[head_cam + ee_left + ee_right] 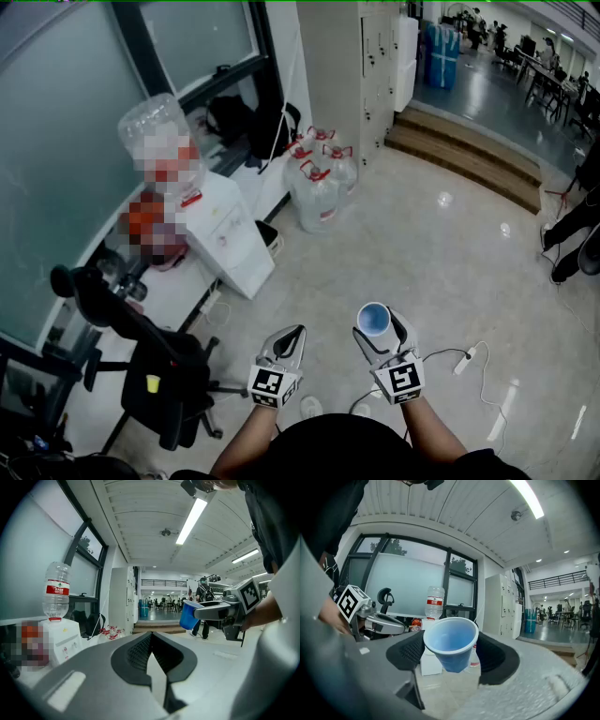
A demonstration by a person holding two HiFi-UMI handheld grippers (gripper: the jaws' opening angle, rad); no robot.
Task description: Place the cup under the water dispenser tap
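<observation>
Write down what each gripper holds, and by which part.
Right gripper holds the blue cup by opposite sides near its rim; left gripper holds nothing.

You had no legible text here: the water bottle (56,573) carried a red label (57,590) (print too small to read).

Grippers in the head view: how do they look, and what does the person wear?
Both the left gripper and right gripper have silver-grey curved jaws with black ribbed pads, each bearing a white cube with black square markers. The person wears a black top.
</observation>
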